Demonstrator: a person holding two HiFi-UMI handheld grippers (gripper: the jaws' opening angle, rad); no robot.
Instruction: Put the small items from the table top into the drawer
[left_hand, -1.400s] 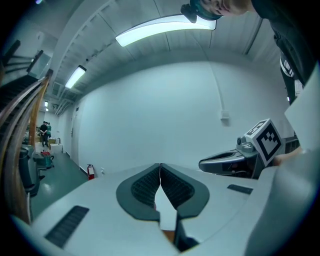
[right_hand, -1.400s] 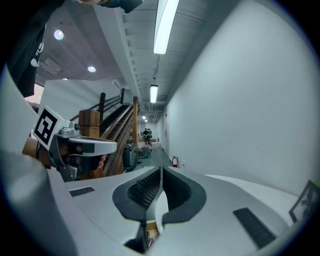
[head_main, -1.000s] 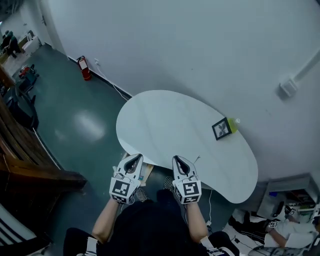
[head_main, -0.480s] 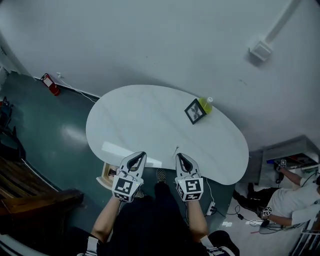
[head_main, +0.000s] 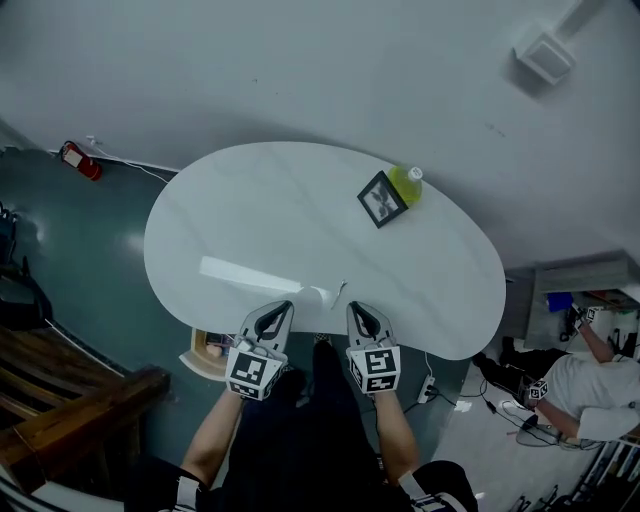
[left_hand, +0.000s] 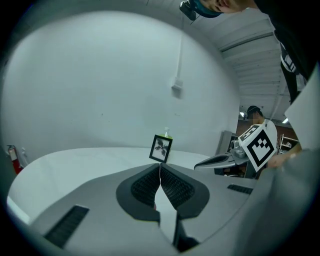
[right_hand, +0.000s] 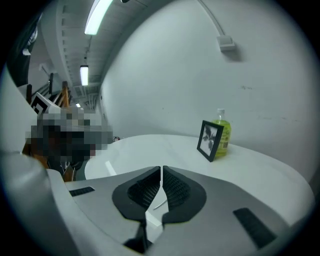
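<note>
glossy smooth white tbl top (head_main: 260, 215), plastic bottle (head_main: 408, 185), matt blk frame (head_main: 381, 200)

A black frame (head_main: 381, 199) stands upright on the far right of the white table (head_main: 250, 220), just beside a yellow-green bottle (head_main: 406, 184). A thin pale sliver (head_main: 340, 291) lies near the near edge. A tan drawer (head_main: 198, 362) juts out below.

Down and forward come the left gripper (head_main: 283, 306) and right gripper (head_main: 353, 306), tips now over the table's (head_main: 250, 220) near edge.
</note>
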